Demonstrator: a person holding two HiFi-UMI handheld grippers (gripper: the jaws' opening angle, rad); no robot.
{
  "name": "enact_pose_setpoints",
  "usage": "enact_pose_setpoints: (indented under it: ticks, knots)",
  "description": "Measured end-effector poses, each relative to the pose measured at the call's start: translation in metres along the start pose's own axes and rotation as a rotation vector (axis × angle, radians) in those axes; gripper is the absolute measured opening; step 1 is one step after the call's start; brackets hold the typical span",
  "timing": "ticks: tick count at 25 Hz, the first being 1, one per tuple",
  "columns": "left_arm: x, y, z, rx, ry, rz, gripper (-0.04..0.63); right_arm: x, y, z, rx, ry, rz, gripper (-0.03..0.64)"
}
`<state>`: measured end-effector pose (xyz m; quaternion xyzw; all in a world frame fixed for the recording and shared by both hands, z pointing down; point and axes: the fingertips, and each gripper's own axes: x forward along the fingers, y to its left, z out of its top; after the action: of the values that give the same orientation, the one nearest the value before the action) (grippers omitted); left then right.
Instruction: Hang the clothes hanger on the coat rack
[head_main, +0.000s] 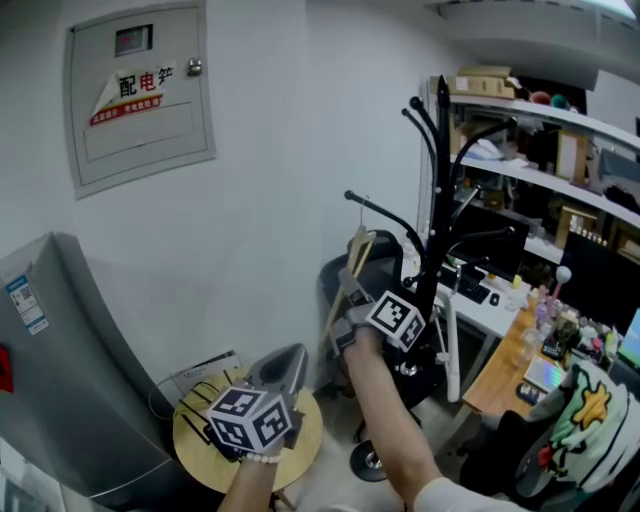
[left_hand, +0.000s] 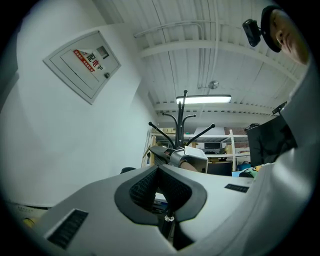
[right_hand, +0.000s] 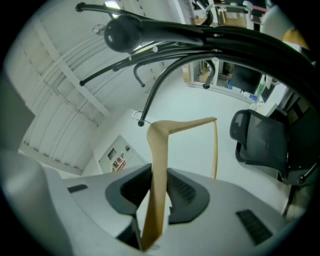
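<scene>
Left gripper (left_hand: 159, 170) sat closed and empty, short of the coat rack (head_main: 437, 200), right gripper (right_hand: 159, 176) clamped the wooden hanger (right_hand: 190, 123) beside its arms

— What do the two tools look like?
— They match. The left gripper (left_hand: 160, 172) and the right gripper (right_hand: 159, 176) both have smooth, pale grey moulded shells (right_hand: 75, 215). Dark ribbed pads (left_hand: 142, 187) sit in a charcoal surround, and black slotted strips (left_hand: 67, 228) run along the sides.
— Any markings?
— Each carries a cube (head_main: 250, 420) with black-and-white square markers on its faces.
— And the person?
— A white short sleeve (head_main: 455, 495) on the right arm and a pale beaded band (head_main: 262, 458) at the left wrist.
</scene>
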<state>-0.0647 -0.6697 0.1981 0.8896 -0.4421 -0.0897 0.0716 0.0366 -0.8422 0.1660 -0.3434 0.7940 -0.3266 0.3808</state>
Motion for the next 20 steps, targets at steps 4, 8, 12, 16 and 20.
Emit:
enact_pose_setpoints:
  ticks: [4,8,12,16,20]
  knots:
    - [0.005,0.002,-0.007,-0.025,0.009,-0.004,-0.002,-0.004,-0.01,0.007,-0.003,-0.015,-0.02,0.112]
    - [0.01,-0.004,-0.017,-0.04,0.024,-0.019,-0.002,-0.016,-0.022,0.015,0.002,-0.027,-0.05,0.112]
    - [0.015,-0.011,-0.023,-0.049,0.033,-0.035,-0.002,-0.03,-0.032,0.022,0.026,-0.046,-0.055,0.112]
    - [0.019,-0.016,-0.034,-0.068,0.045,-0.042,-0.002,-0.049,-0.044,0.028,0.048,-0.068,-0.072,0.11]
    - [0.022,-0.021,-0.044,-0.078,0.059,-0.043,-0.002,-0.069,-0.054,0.036,0.089,-0.096,-0.078,0.112]
